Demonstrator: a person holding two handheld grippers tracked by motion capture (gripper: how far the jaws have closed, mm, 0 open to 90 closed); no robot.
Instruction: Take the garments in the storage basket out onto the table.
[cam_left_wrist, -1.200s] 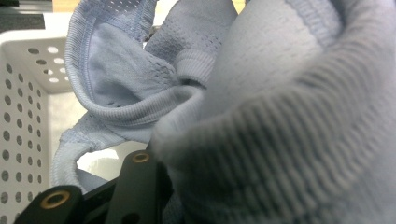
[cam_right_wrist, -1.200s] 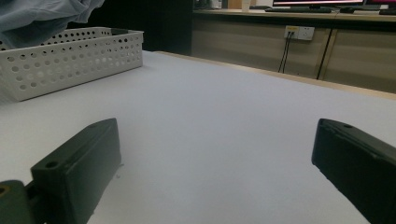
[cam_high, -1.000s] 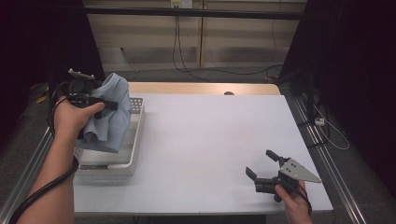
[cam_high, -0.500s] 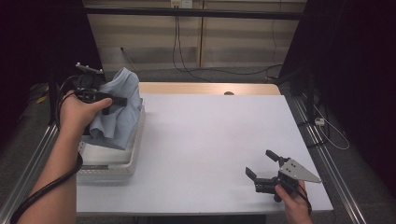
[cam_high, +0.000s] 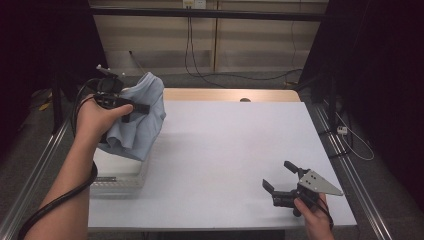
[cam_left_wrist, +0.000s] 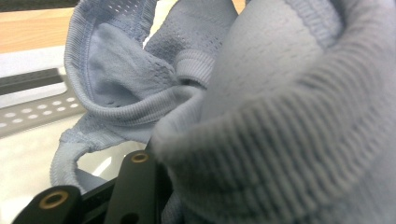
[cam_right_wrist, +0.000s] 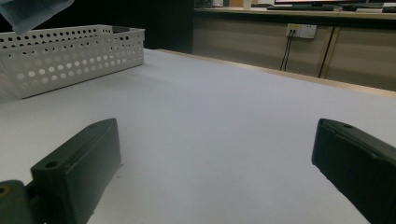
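Your left gripper (cam_high: 134, 109) pinches a pale blue knit garment (cam_high: 142, 117), lifted above the white perforated basket (cam_high: 120, 172) | your right gripper (cam_high: 282, 181) rests spread wide, on the white table (cam_high: 230, 145).

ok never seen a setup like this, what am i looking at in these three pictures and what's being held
A person stands at a white table, holding a hand-operated two-jaw gripper in each hand. One picture comes from a fixed camera above; each of the other two comes from a camera riding on a gripper. The left gripper is shut on a light blue knit garment, lifted above a white perforated basket at the table's left edge. The right gripper sits low near the table's front right with its jaws wide open, holding nothing.
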